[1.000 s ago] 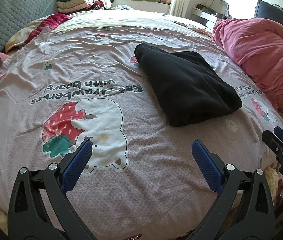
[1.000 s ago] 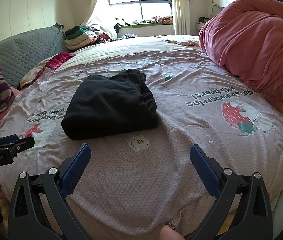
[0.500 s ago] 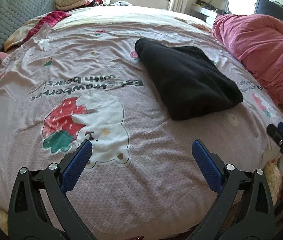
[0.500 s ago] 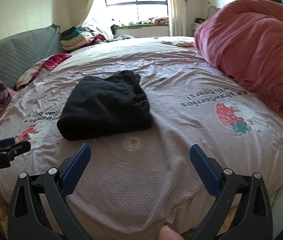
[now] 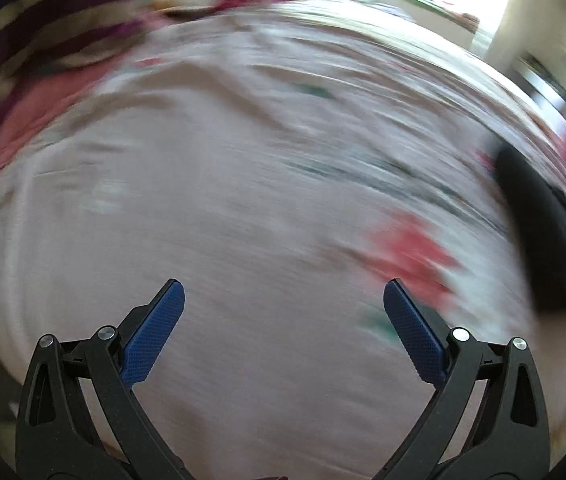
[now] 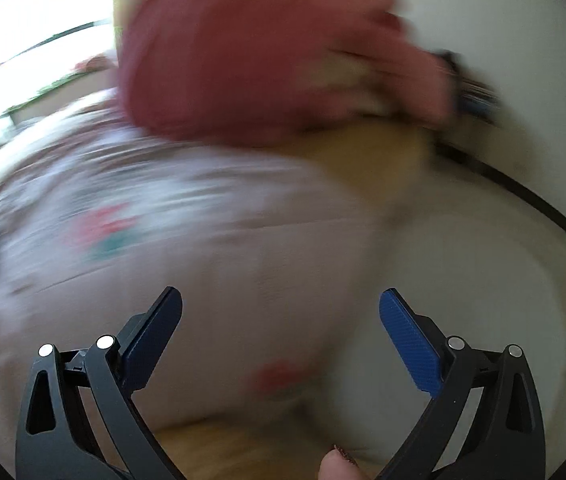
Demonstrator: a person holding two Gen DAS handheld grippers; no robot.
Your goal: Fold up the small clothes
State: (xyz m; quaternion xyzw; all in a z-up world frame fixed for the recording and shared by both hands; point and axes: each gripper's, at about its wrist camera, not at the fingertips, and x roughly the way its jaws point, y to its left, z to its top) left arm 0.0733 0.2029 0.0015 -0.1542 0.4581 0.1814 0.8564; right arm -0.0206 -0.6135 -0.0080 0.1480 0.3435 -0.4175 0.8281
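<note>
1. both views are badly motion-blurred.
2. left tongs (image 5: pixel 283 304) released, empty, over the bed (image 5: pixel 243 200).
3. right tongs (image 6: pixel 281 312) released, empty, near the bed's edge.
4. black garment (image 5: pixel 539 224) lies far right on the bed, partly cut off, beside a pink duvet (image 6: pixel 251 48).
5. a fingertip (image 6: pixel 337 464) shows at the bottom edge.
</note>
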